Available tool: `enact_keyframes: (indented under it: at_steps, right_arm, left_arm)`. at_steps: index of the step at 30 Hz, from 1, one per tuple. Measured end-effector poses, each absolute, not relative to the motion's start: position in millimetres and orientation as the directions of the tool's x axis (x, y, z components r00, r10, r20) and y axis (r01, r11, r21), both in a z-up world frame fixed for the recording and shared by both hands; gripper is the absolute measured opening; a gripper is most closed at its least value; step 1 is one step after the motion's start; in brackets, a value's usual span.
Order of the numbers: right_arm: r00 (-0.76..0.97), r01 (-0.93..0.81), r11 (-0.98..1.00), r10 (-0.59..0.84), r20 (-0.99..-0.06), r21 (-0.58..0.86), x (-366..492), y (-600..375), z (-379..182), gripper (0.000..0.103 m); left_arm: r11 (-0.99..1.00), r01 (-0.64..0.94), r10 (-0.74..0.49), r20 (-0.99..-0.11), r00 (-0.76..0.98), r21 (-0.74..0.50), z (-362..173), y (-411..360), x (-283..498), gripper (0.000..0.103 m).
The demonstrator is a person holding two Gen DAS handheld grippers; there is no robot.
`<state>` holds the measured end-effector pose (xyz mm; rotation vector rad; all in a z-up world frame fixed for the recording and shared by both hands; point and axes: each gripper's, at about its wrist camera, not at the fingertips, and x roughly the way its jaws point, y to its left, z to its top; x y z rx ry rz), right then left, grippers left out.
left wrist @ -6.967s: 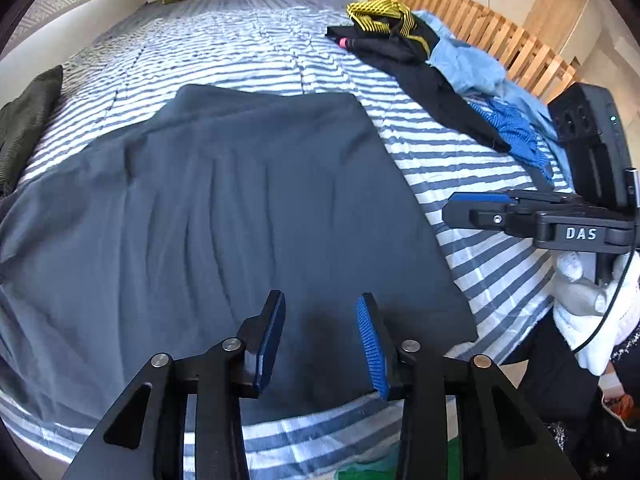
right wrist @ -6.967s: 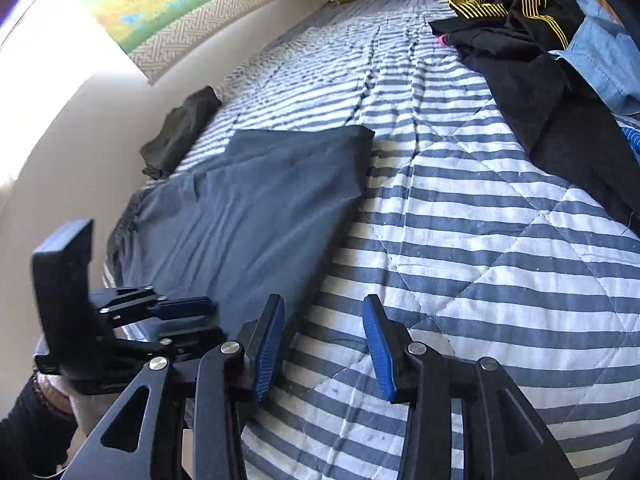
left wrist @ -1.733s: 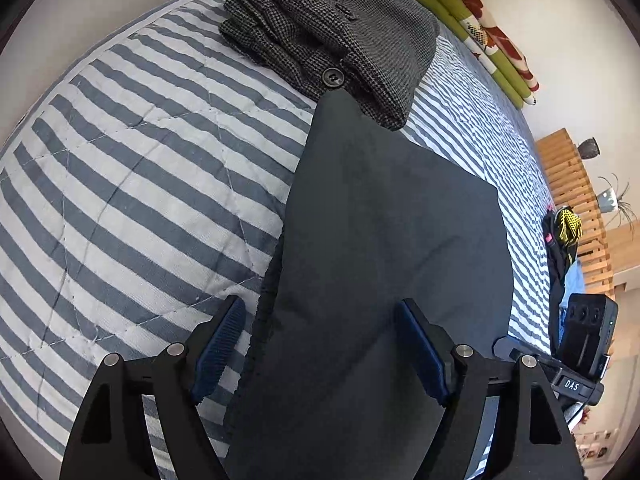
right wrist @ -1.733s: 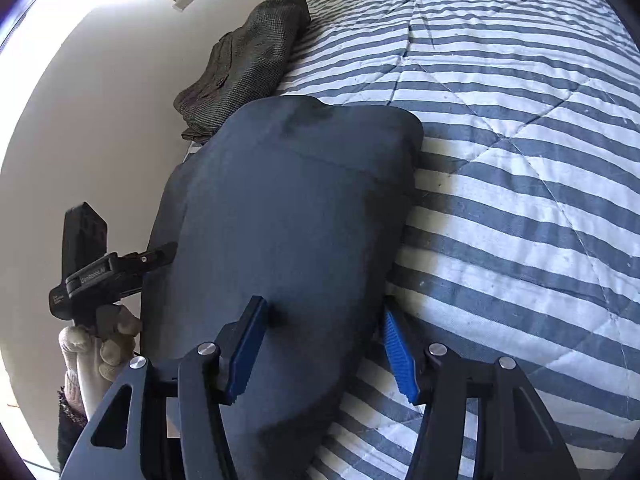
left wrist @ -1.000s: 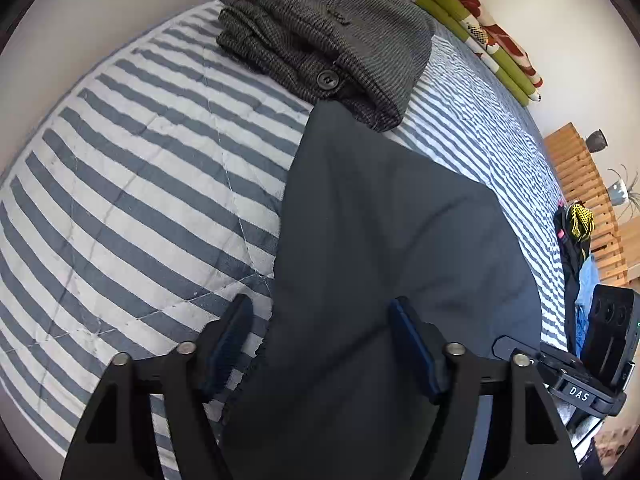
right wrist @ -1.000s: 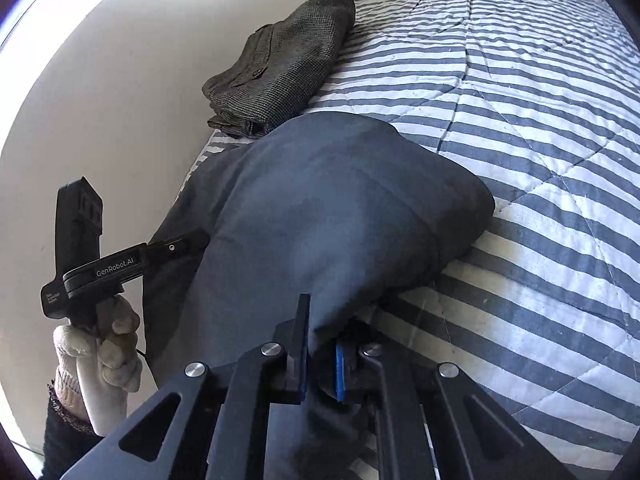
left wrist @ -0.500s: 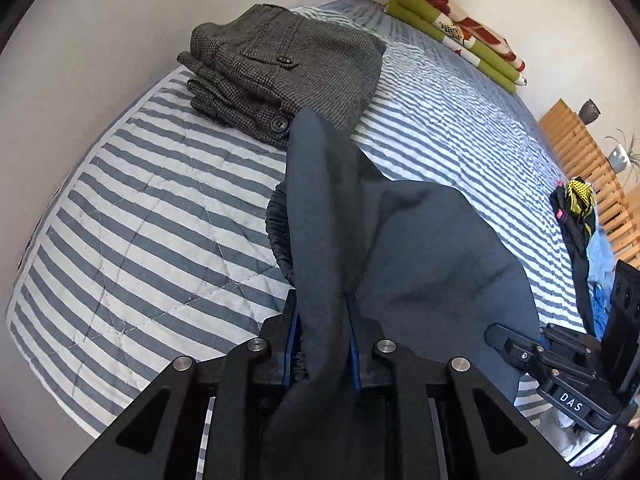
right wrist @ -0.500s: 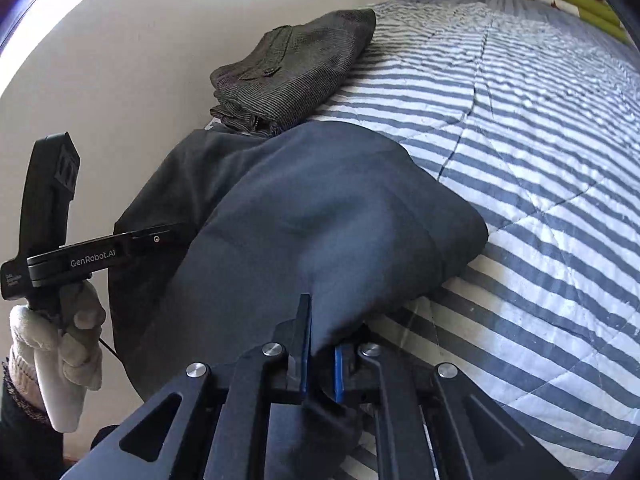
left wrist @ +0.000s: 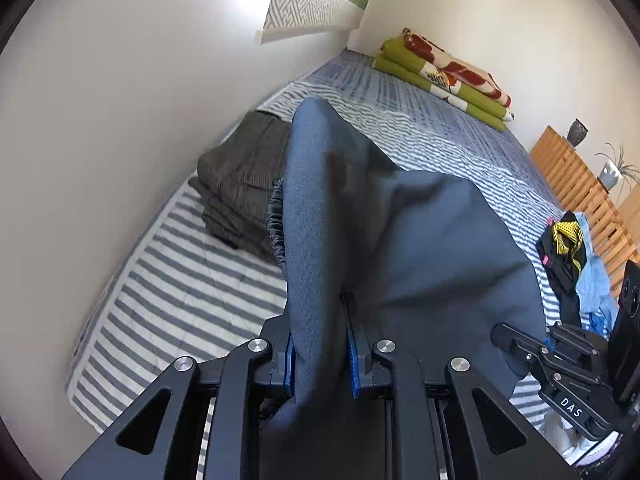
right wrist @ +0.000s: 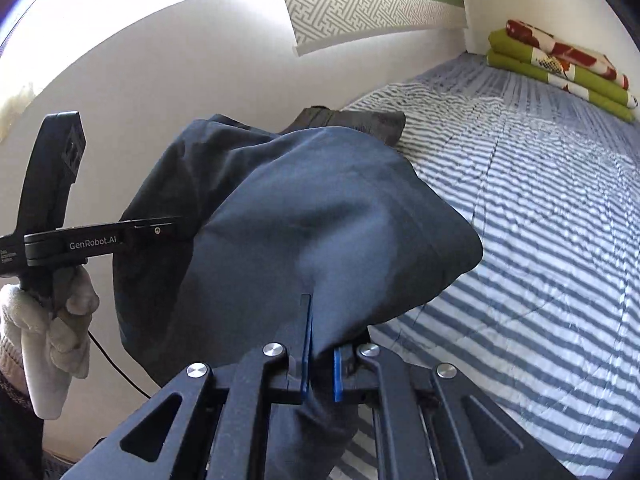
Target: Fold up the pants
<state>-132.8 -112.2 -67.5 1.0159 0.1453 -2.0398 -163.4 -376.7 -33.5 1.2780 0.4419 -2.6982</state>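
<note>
The dark blue pants (left wrist: 420, 240) hang lifted above the striped bed (left wrist: 180, 280), bunched into a hump between both grippers. My left gripper (left wrist: 318, 344) is shut on a thick fold of them near the gathered waistband (left wrist: 276, 220). In the right wrist view my right gripper (right wrist: 322, 360) is shut on another fold of the pants (right wrist: 320, 220). The left gripper (right wrist: 160, 230) shows there too, held by a gloved hand (right wrist: 52, 320), its tip buried in the cloth. The right gripper (left wrist: 520, 344) sits at the cloth's lower right edge.
Folded grey checked trousers (left wrist: 240, 184) lie against the wall just behind the lifted pants. A green and red folded blanket (left wrist: 448, 76) is at the bed's far end. A pile of clothes (left wrist: 568, 248) lies by the wooden slatted board (left wrist: 580, 184) on the right.
The left gripper's jaws closed on the pants' waistband fold. Both grippers then rose, lifting the pants off the bed, and the views tilted up toward the wall.
</note>
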Motion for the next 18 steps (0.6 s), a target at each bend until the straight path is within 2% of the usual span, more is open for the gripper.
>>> enact_keyframes:
  at_steps: [5, 10, 18]
  right_arm:
    - [-0.362, 0.723, -0.645, -0.66, -0.658, 0.249, -167.1, -137.3, -39.1, 0.007]
    - [-0.389, 0.728, -0.641, -0.678, -0.624, 0.243, -203.9, -172.6, -22.3, 0.007]
    - [-0.378, 0.703, -0.647, -0.692, -0.615, 0.295, -272.0, -239.6, -39.8, 0.007]
  left_arm:
    - [-0.942, 0.263, -0.025, -0.734, -0.678, -0.211, -1.4, -406.7, -202.7, 0.02]
    - [-0.946, 0.293, -0.108, -0.72, -0.686, -0.138, 14.9, -436.4, -252.2, 0.02]
    - [-0.934, 0.345, -0.169, -0.74, -0.651, -0.09, -10.9, -497.4, -329.7, 0.02]
